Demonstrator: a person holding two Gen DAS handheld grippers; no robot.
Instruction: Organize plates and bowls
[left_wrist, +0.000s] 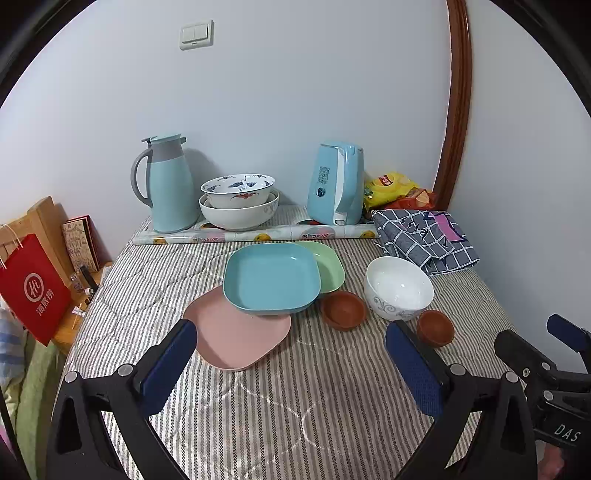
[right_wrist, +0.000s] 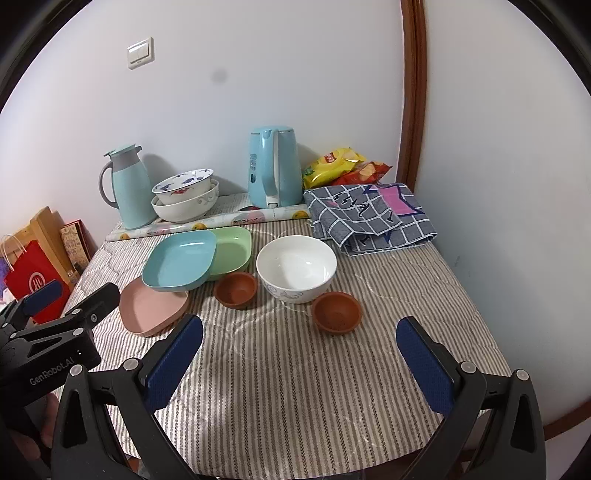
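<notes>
While both grippers, left (left_wrist: 291, 354) and right (right_wrist: 301, 350), are held open and empty above the near cloth, the blue plate (left_wrist: 271, 280), propped across pink and green, should be gripped by its rim first.

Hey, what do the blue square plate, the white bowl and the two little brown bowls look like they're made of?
Blue plate: likely plastic or melamine, judging by its flat even colour, soft satin sheen and rounded moulded corners.
White bowl: looks like glazed ceramic or porcelain, glossy with bright highlights and a grey-blue scroll pattern outside.
Brown bowls: probably unglazed clay, matte reddish-brown with a slightly speckled inside, though matte plastic cannot be ruled out.
</notes>
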